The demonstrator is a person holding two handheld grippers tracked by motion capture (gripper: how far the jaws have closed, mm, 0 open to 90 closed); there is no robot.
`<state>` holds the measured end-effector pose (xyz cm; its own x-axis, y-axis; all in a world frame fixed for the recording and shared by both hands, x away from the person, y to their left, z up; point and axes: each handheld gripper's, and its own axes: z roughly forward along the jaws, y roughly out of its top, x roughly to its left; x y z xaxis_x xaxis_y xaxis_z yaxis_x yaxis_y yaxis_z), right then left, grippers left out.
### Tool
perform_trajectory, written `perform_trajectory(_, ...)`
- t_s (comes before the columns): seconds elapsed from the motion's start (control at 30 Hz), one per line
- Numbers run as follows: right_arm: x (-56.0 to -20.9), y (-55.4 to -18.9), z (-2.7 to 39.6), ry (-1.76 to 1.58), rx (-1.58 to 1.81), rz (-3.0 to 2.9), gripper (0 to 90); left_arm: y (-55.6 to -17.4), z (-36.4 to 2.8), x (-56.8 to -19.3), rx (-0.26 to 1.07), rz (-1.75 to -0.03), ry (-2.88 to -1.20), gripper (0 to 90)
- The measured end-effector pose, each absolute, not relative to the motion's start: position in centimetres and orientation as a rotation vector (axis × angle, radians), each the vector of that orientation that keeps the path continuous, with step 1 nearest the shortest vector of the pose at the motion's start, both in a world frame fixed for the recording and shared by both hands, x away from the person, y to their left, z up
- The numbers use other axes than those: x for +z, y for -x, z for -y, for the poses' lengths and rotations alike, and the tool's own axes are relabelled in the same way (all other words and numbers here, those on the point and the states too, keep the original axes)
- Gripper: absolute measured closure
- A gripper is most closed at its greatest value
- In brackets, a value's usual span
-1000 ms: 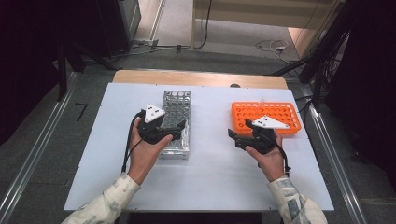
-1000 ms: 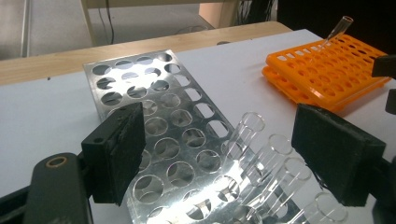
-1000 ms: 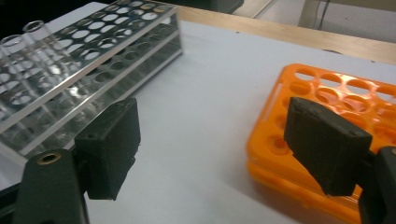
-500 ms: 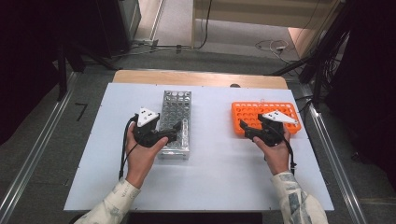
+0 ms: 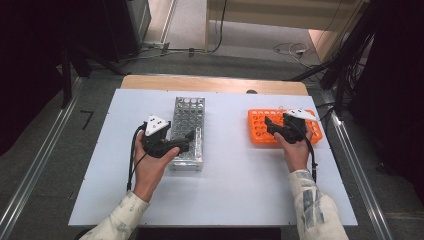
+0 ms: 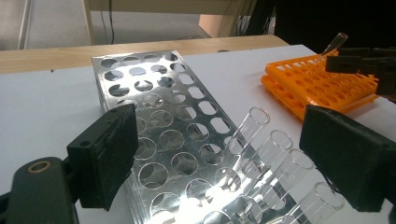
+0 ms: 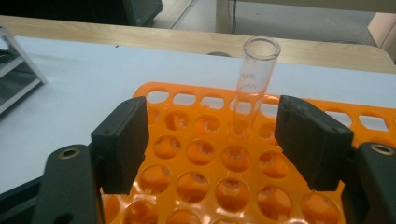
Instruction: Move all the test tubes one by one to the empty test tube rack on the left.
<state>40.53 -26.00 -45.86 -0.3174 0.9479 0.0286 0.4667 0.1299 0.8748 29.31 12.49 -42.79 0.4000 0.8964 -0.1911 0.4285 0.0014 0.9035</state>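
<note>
Gaping wide, empty: left gripper (image 6: pixel 219 158) over perforated shiny metal rack (image 6: pixel 173 140), right gripper (image 7: pixel 212 144) over orange plastic rack (image 7: pixel 224 182).

Both forearms reach in from the near edge, the left gripper (image 5: pixel 189 141) and the right gripper (image 5: pixel 269 124) each spread wide, holding nothing.

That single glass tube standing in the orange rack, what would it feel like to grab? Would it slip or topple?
The test tube looks like clear, smooth, thin-walled glass, so it is probably light, slippery and breakable if squeezed hard. It stands tall above the orange rack, leaning slightly in its hole, so a sideways nudge would likely just tilt it. Laid on the table, its round shape would probably roll.
</note>
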Motion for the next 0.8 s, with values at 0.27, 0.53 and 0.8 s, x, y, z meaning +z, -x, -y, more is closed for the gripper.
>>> perform_trajectory(0.27,-46.7,-42.2,26.1,-1.395,1.073,-1.825,35.6,-29.3,-12.4,-42.8,0.533,-1.19,-1.609,8.8)
perform_trajectory(0.53,-46.9,-42.8,25.8,-1.391,1.068,-1.831,52.1,-29.5,-12.2,-43.0,0.511,-1.188,-1.633,8.0)
perform_trajectory(0.8,-47.3,-43.2,25.9,-1.411,1.045,-1.841,67.5,-29.5,-12.3,-43.0,0.502,-1.19,-1.632,7.9)
